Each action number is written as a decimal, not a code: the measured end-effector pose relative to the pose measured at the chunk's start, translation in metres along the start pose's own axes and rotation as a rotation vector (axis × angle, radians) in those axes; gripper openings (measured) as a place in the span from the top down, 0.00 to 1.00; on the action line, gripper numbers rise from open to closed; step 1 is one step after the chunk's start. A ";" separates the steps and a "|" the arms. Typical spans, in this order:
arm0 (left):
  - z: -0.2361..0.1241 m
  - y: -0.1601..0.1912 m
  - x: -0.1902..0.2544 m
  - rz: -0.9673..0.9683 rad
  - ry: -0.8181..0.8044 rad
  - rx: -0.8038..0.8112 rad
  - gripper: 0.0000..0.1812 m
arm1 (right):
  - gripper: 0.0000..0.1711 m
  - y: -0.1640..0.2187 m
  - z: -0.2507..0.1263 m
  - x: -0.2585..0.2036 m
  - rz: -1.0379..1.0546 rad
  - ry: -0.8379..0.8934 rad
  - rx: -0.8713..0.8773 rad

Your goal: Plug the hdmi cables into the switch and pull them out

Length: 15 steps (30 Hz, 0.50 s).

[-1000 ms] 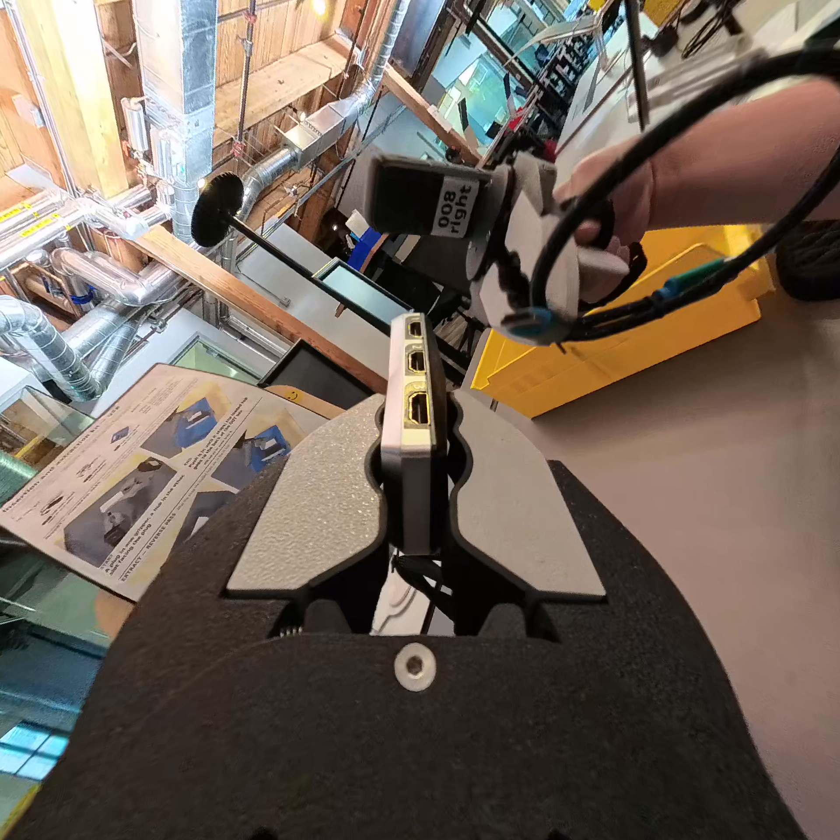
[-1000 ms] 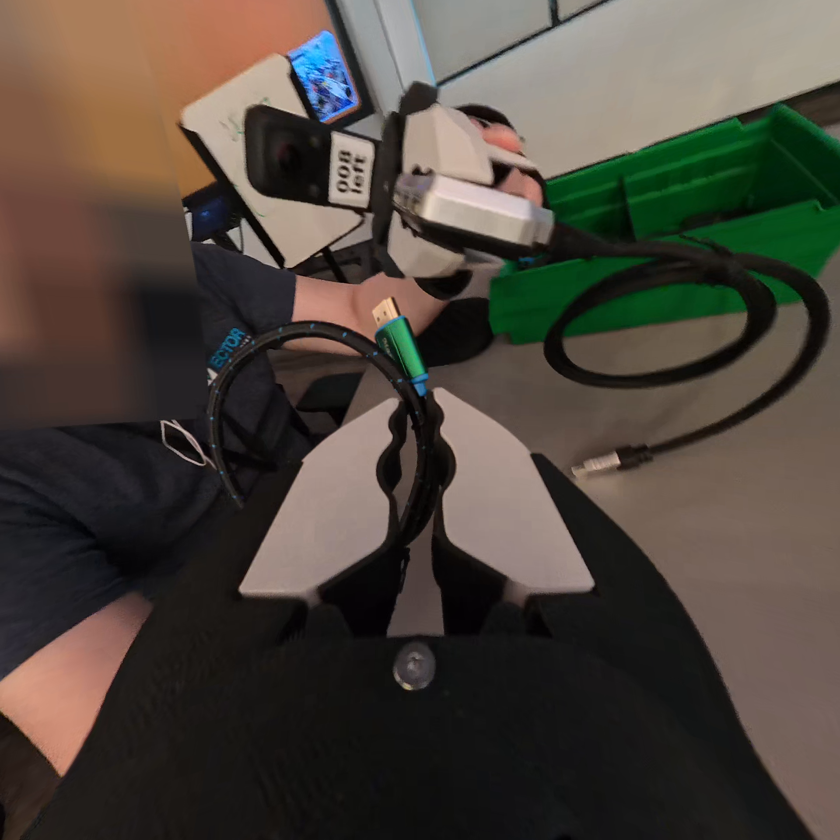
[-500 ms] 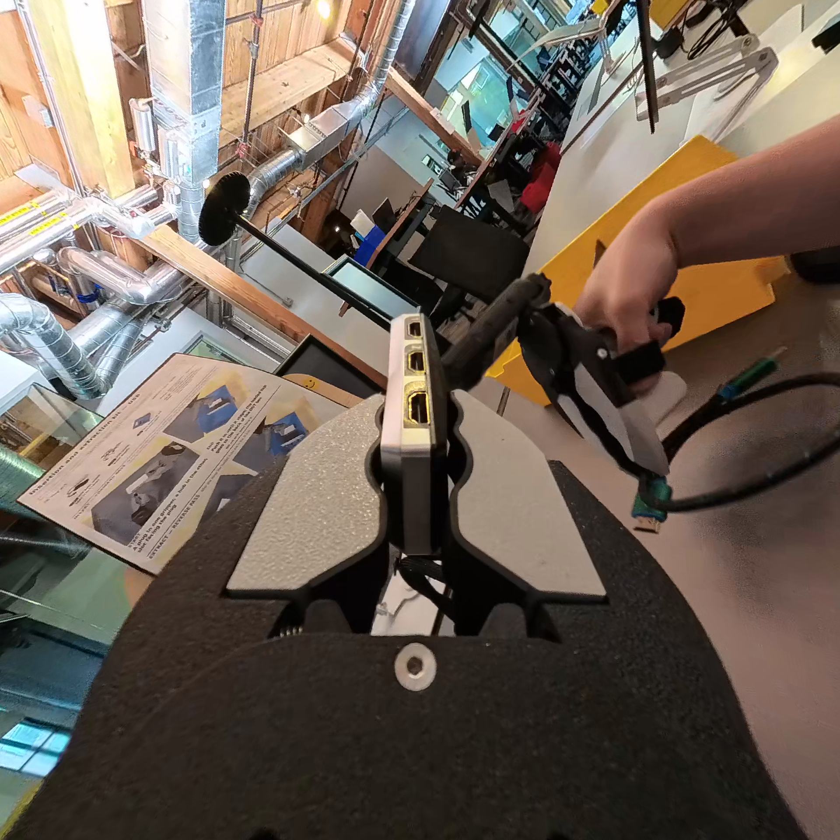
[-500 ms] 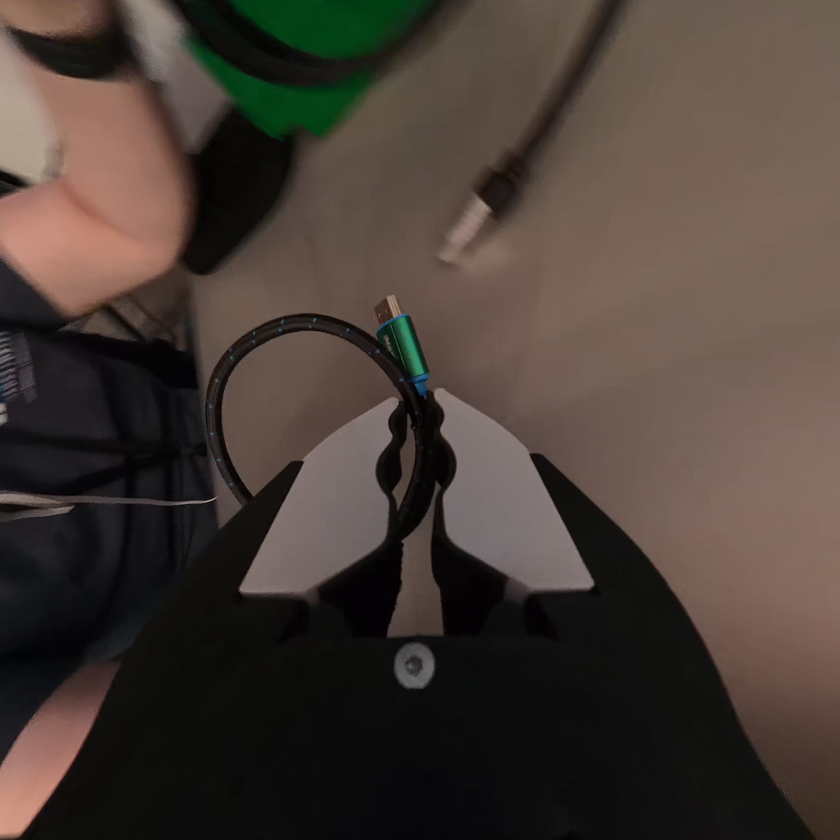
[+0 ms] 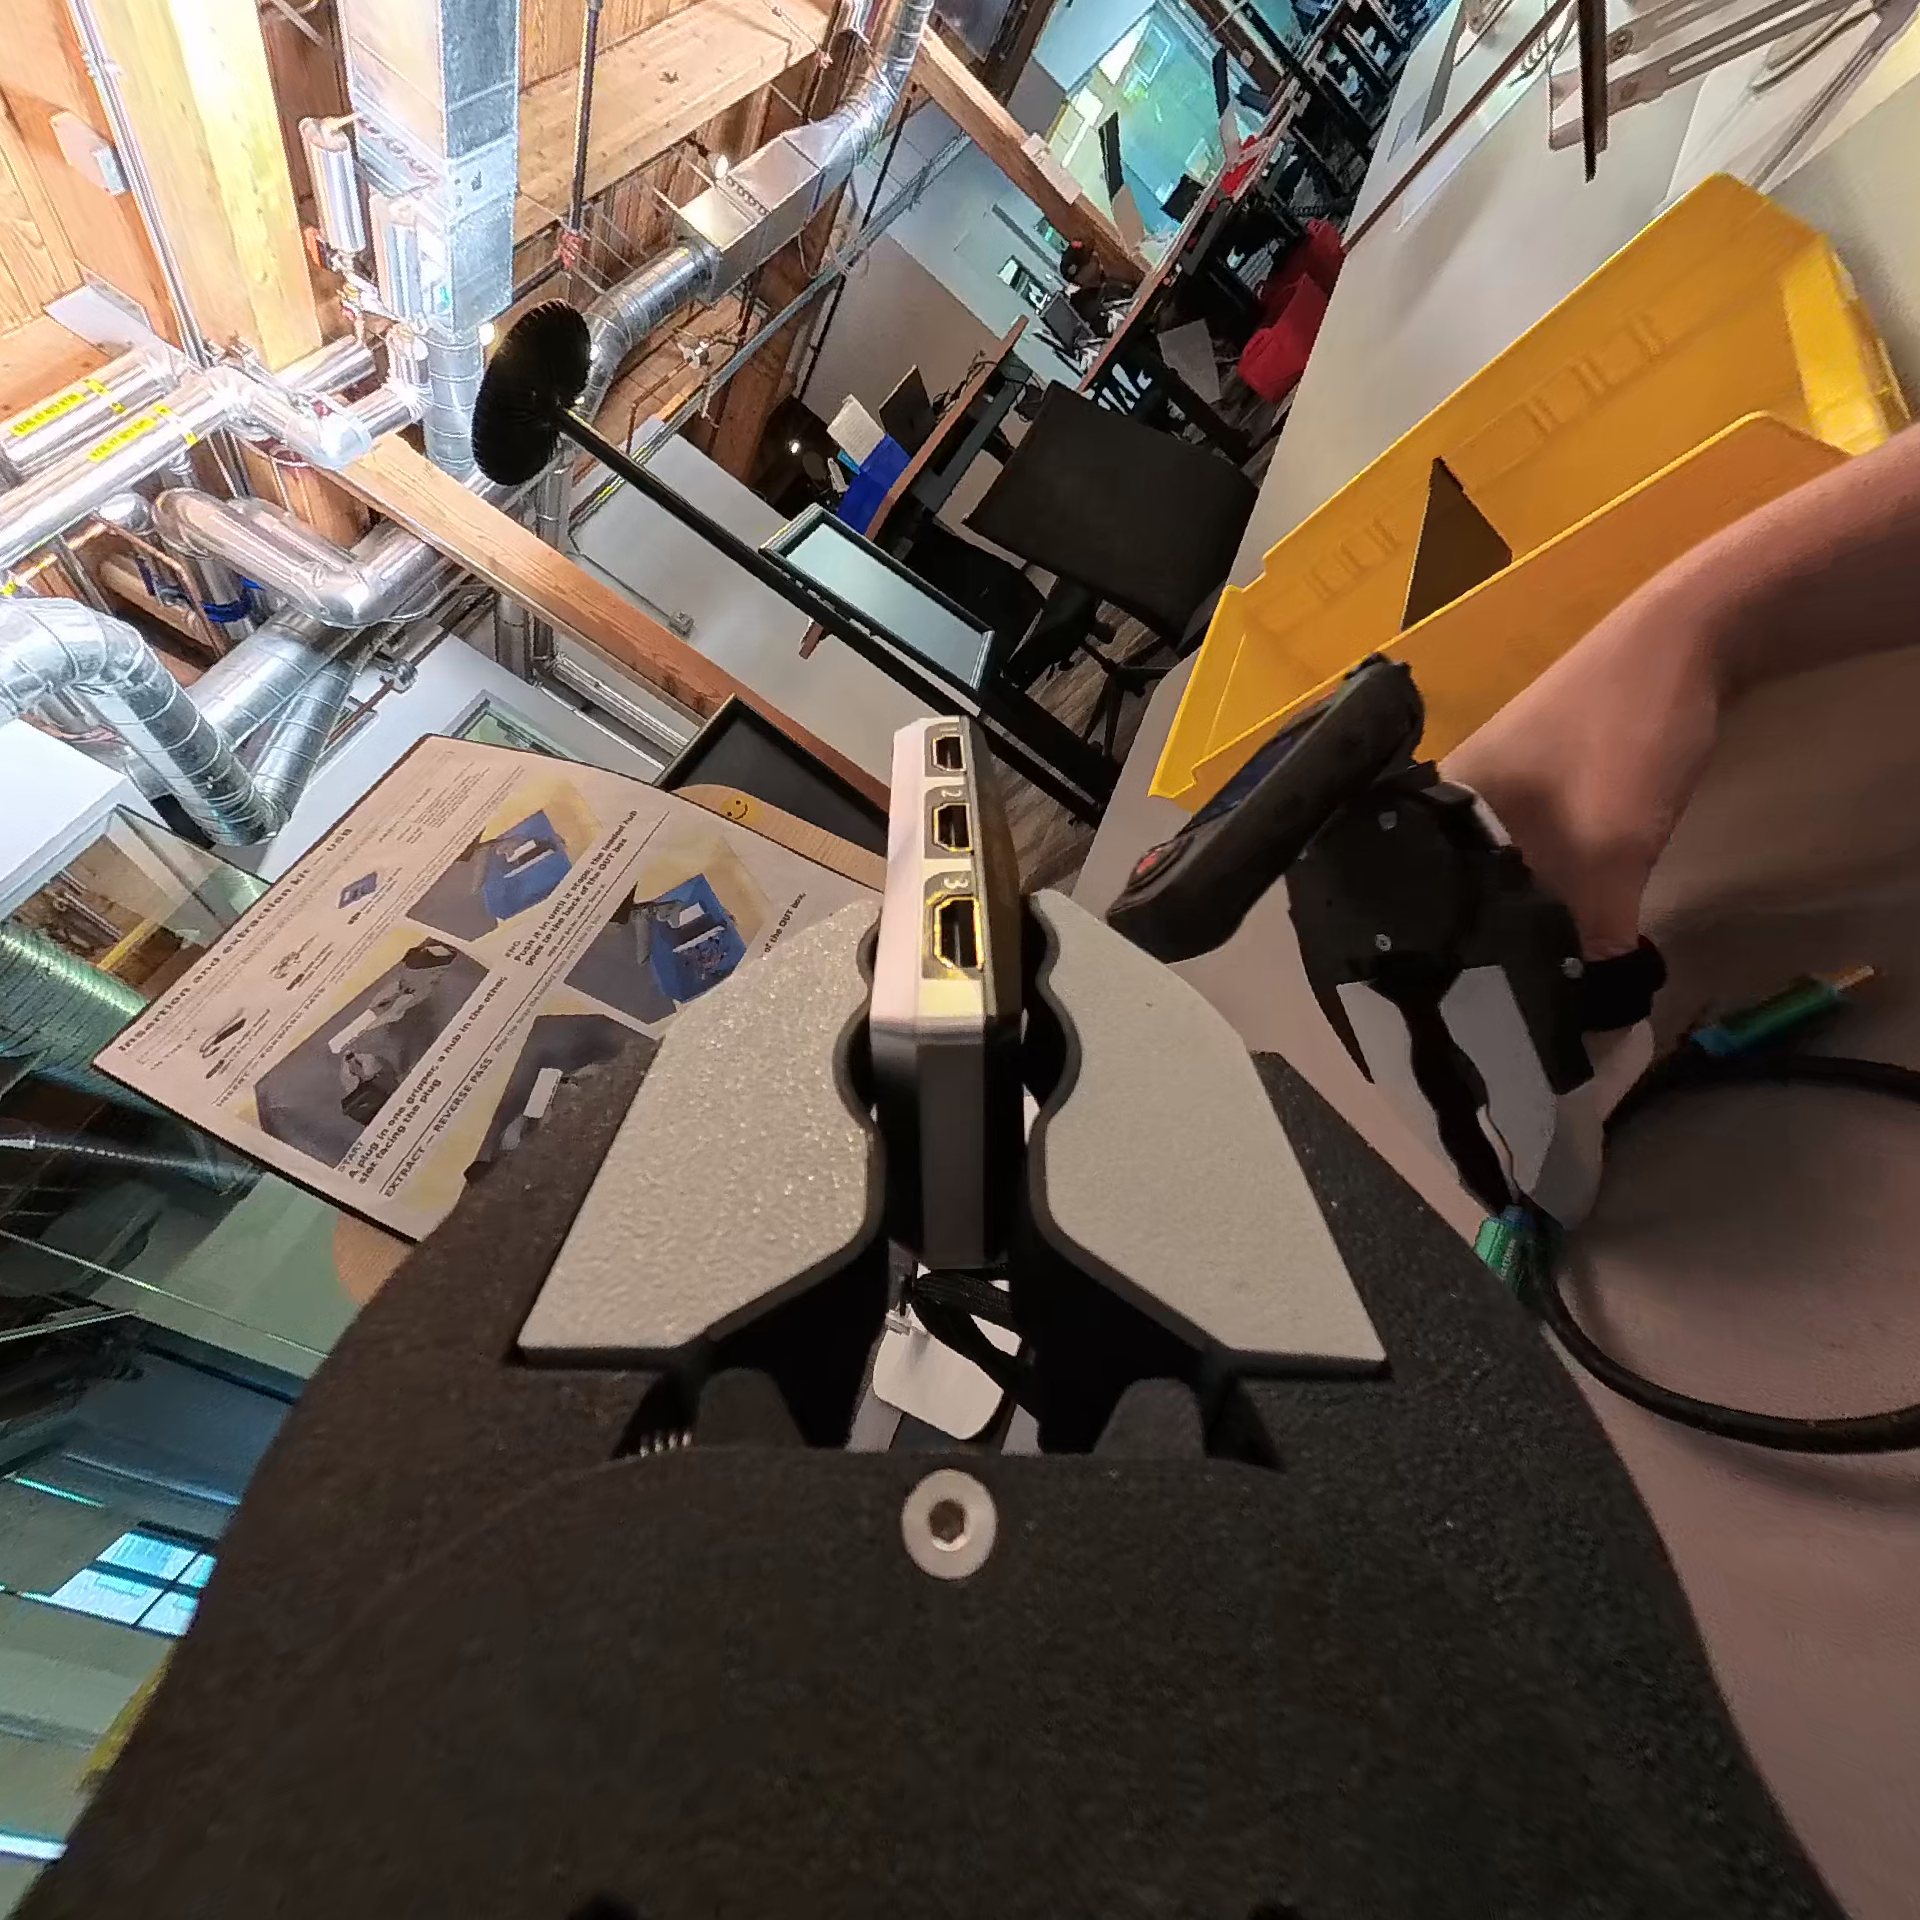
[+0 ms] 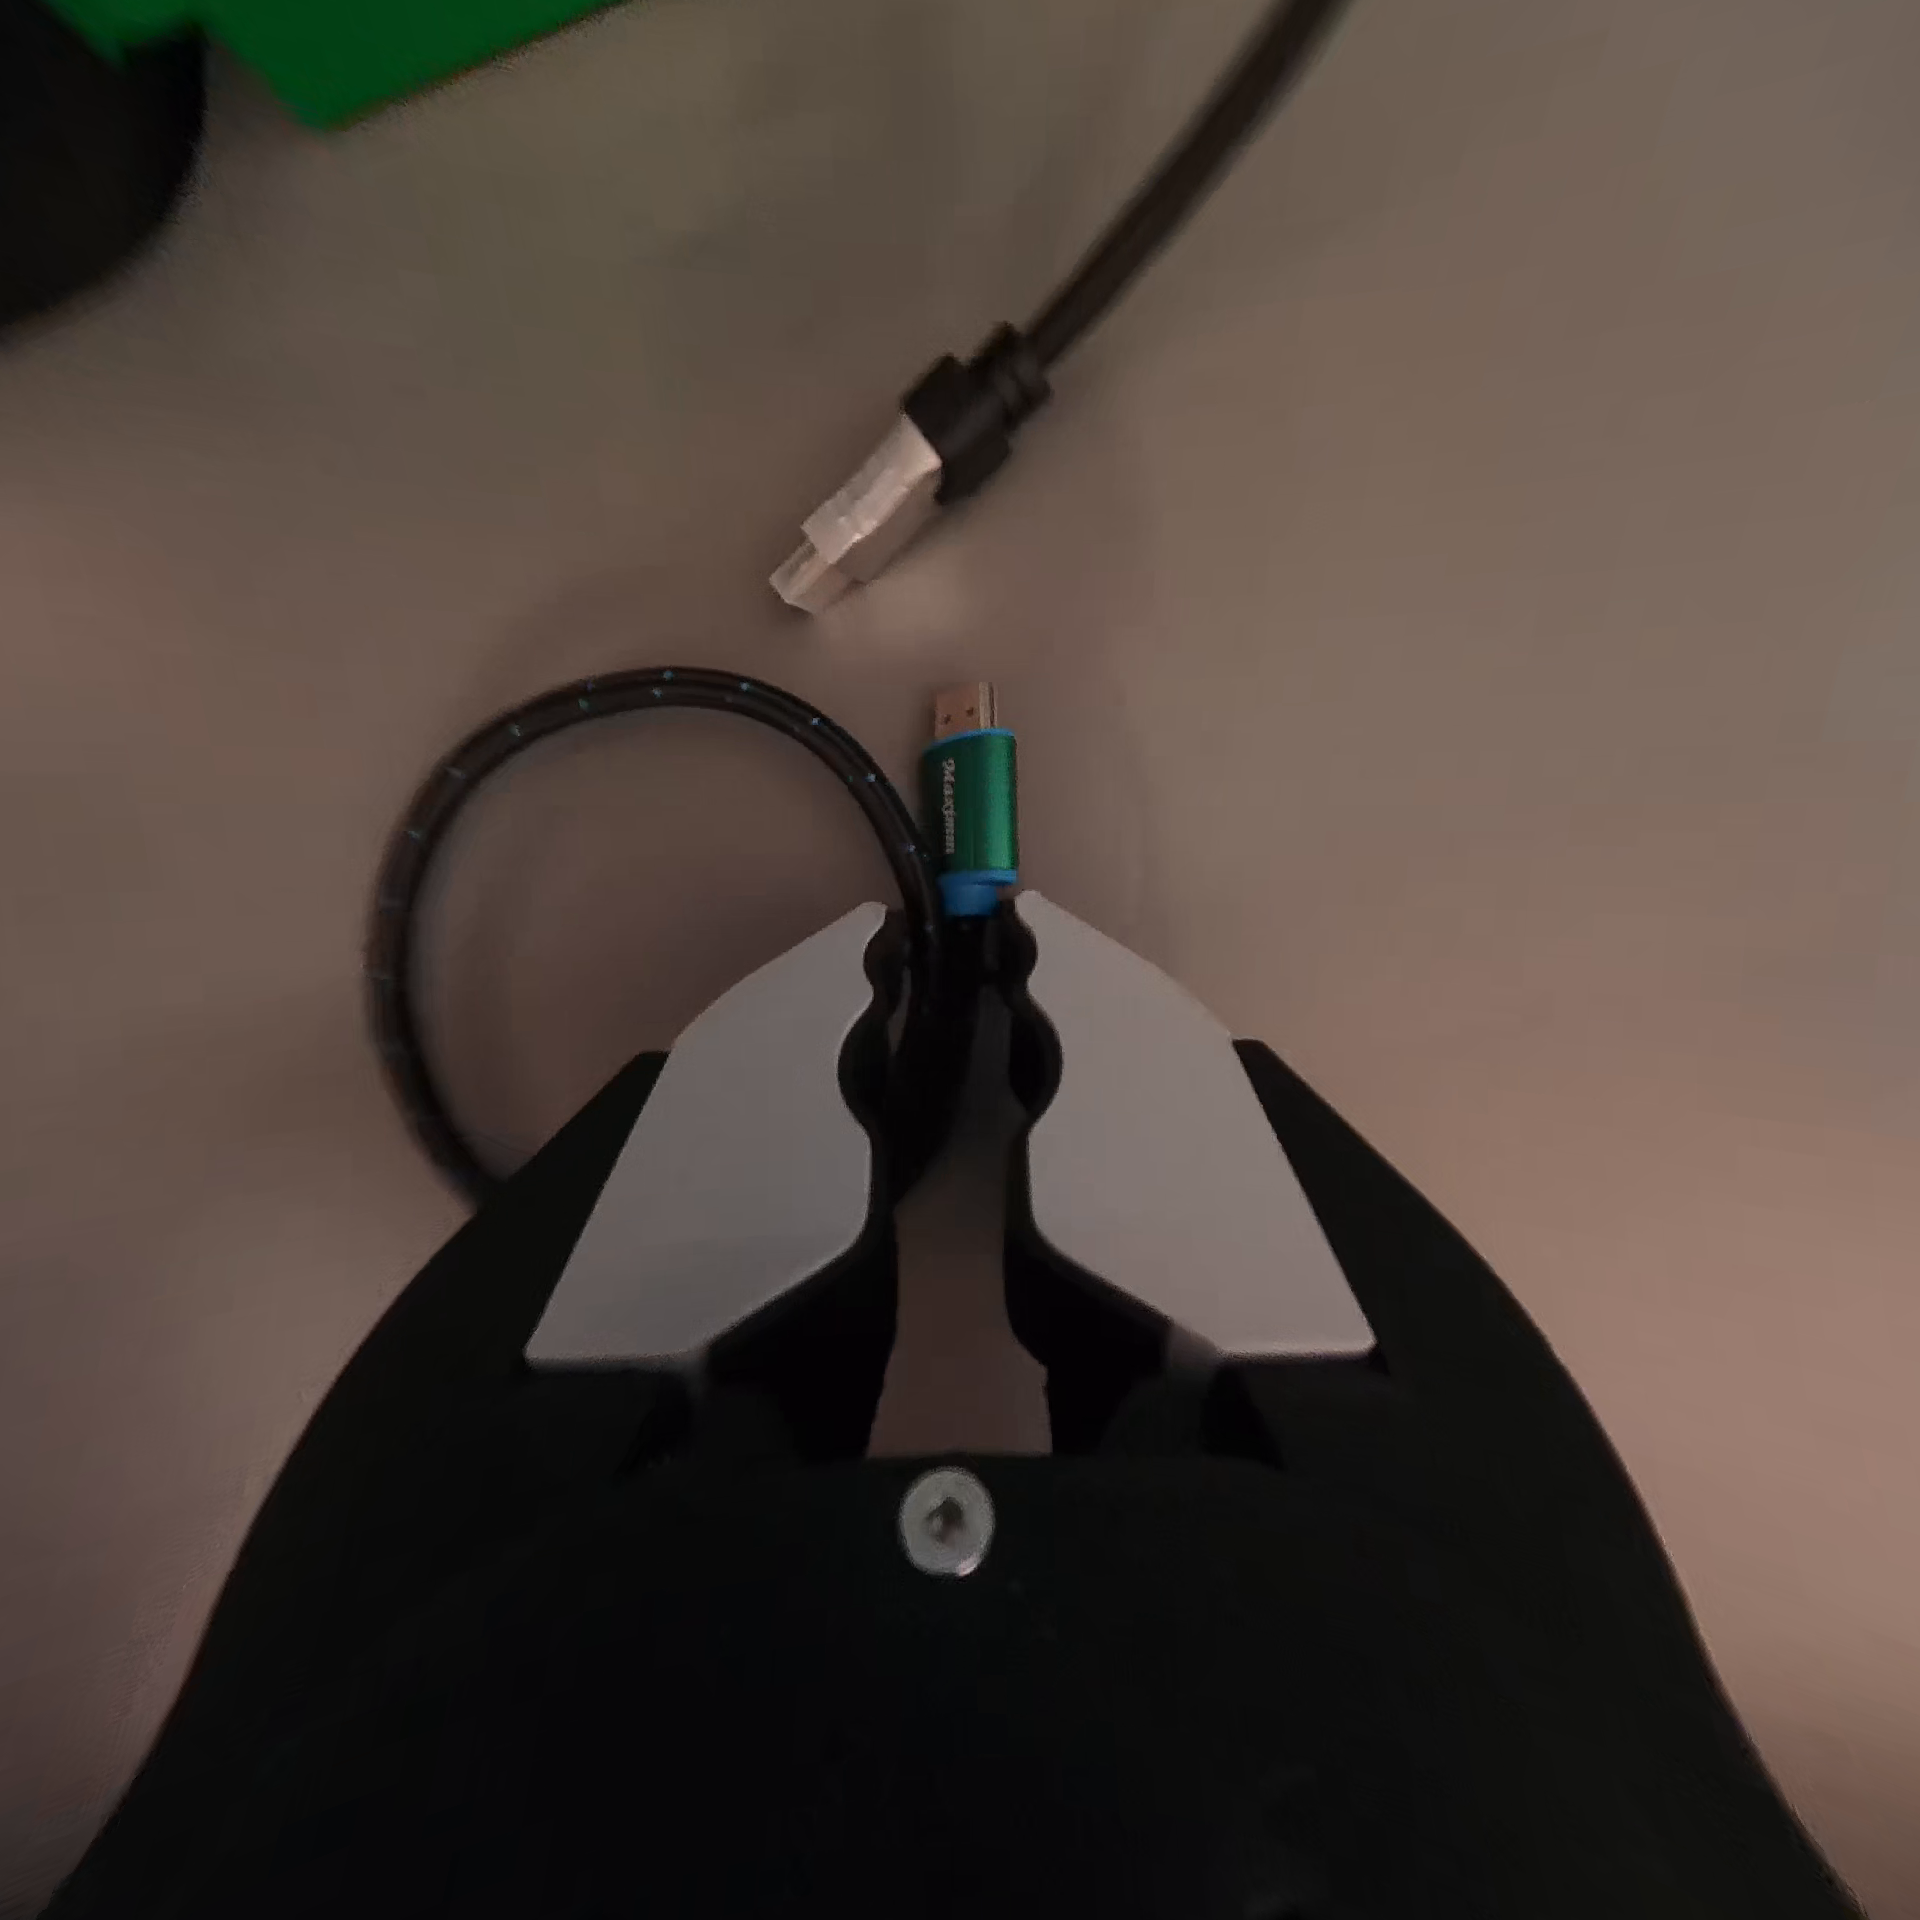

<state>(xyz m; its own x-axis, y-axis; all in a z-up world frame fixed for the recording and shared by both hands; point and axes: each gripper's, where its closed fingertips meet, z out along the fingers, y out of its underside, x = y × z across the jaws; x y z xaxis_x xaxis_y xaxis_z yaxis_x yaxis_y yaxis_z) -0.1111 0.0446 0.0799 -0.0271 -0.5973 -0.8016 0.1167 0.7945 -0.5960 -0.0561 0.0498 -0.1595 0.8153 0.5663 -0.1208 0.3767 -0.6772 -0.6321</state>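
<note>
1. One switch [image 5: 940, 997], centre of the left wrist view, with three ports visible on its edge.
2. Two grippers: left gripper [image 5: 951, 914], right gripper [image 6: 951, 904].
3. Two cables: a braided cable with two green plugs [image 6: 971, 805], and a black cable with one silver plug [image 6: 862, 514].
4. Two bins: one yellow bin [image 5: 1621, 416], one green bin [image 6: 395, 52].

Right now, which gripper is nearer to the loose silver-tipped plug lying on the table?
Right. The right gripper, shut on the green HDMI cable, points at the silver-tipped plug just ahead. The left gripper is raised, clamping the switch; its view doesn't show the plug.
</note>
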 end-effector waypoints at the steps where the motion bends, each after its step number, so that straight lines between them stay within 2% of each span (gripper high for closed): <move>1: 0.000 0.000 0.000 -0.001 0.000 0.000 0.87 | 0.89 -0.003 0.000 0.000 -0.046 0.026 0.023; 4: -0.001 0.000 -0.001 -0.002 -0.001 0.000 0.87 | 0.85 -0.007 -0.002 0.007 -0.119 0.103 0.069; 7: -0.001 0.000 -0.001 0.000 -0.002 -0.004 0.87 | 0.82 -0.007 -0.003 0.005 -0.145 0.101 0.082; 10: -0.001 0.001 -0.001 0.003 0.000 -0.009 0.87 | 0.83 -0.012 -0.011 -0.001 -0.182 0.088 0.101; 13: -0.001 0.002 -0.002 0.004 -0.001 -0.013 0.87 | 0.88 -0.022 -0.025 0.015 -0.127 0.154 0.185; 15: 0.000 0.002 -0.001 0.006 -0.001 -0.014 0.87 | 0.89 -0.017 -0.026 0.021 -0.103 0.166 0.171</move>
<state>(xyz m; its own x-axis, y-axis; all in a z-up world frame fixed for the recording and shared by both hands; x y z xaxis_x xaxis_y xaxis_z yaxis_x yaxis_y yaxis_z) -0.1111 0.0469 0.0798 -0.0258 -0.5925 -0.8051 0.1026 0.7996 -0.5917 -0.0339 0.0608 -0.1314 0.8427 0.5339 0.0692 0.3933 -0.5227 -0.7564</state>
